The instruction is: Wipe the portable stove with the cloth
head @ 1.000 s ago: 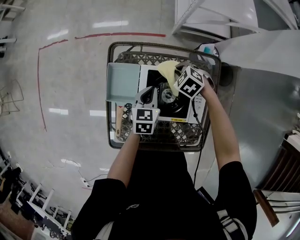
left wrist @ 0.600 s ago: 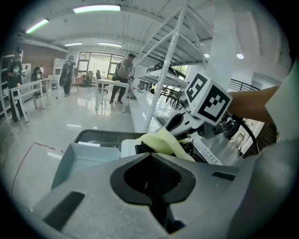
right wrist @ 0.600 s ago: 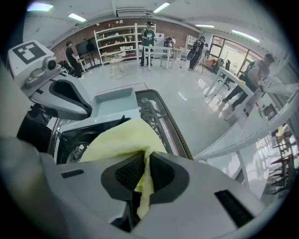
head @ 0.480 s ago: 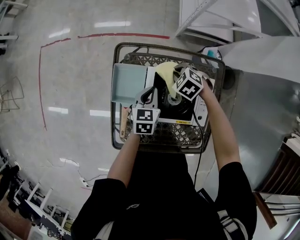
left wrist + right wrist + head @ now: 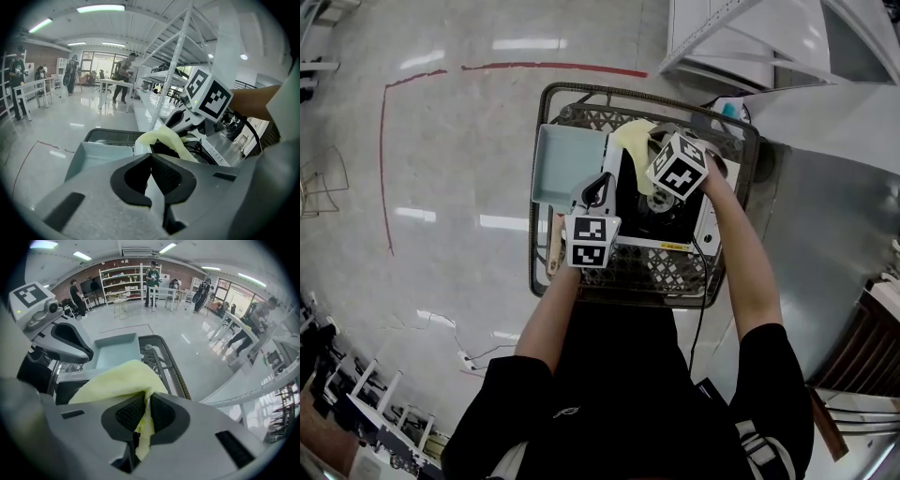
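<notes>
The white portable stove (image 5: 661,217) with a black burner sits in a wire cart (image 5: 628,274). My right gripper (image 5: 661,178) points steeply down over the stove's far left part, shut on a pale yellow cloth (image 5: 636,141). In the right gripper view the cloth (image 5: 117,380) is pinched between the pads (image 5: 161,411) and spreads over the stove top. My left gripper (image 5: 602,185) is shut with nothing in it, at the stove's left edge. From the left gripper (image 5: 151,157), the cloth (image 5: 164,140) hangs just ahead under the right gripper's marker cube.
A light-blue tray (image 5: 561,164) lies left of the stove in the cart. A wooden handle (image 5: 551,255) lies at the cart's front left. A black cable (image 5: 698,309) runs off the stove's near right. White shelving (image 5: 741,37) stands behind, and a grey surface (image 5: 834,206) lies to the right.
Both grippers have shifted left relative to the cart. The right one dragged the cloth toward the stove's left side, and the left one now overlaps the tray's right edge.
</notes>
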Available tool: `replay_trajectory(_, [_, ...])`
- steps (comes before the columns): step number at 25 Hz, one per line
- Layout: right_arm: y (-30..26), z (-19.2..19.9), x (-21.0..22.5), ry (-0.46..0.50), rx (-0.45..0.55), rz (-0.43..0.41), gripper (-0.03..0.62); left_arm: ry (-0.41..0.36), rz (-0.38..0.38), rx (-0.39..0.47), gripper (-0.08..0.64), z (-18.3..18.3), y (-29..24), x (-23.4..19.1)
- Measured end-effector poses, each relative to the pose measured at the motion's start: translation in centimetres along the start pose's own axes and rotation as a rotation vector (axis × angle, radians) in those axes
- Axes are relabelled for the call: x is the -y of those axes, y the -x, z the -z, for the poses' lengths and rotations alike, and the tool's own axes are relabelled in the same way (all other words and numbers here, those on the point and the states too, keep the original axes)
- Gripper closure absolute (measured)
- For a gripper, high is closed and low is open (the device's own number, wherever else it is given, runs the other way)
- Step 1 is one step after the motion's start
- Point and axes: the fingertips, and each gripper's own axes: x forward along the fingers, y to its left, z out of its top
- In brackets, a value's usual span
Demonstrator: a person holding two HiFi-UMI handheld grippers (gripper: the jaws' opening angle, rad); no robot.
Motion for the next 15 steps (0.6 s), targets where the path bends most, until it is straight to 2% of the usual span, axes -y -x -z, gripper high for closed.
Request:
replay_trajectory(5, [-0.3, -1.5, -0.3, 0.026, 0.007, 0.002, 0.569, -0.003, -0.012, -0.013, 0.543, 0.2, 0.2, -1.2])
replay_trajectory(9, [-0.7, -2.4, -0.5, 0.069, 0.003, 0.017, 0.569, -0.034, -0.043, -0.064, 0.543, 1.1, 0.0, -2.7])
replay_trajectory(15, [-1.4, -3.6, -0.8, 0.181, -0.012, -0.001, 0.569, -0.069, 0.029, -0.052, 0.543, 0.3, -0.4, -3.4])
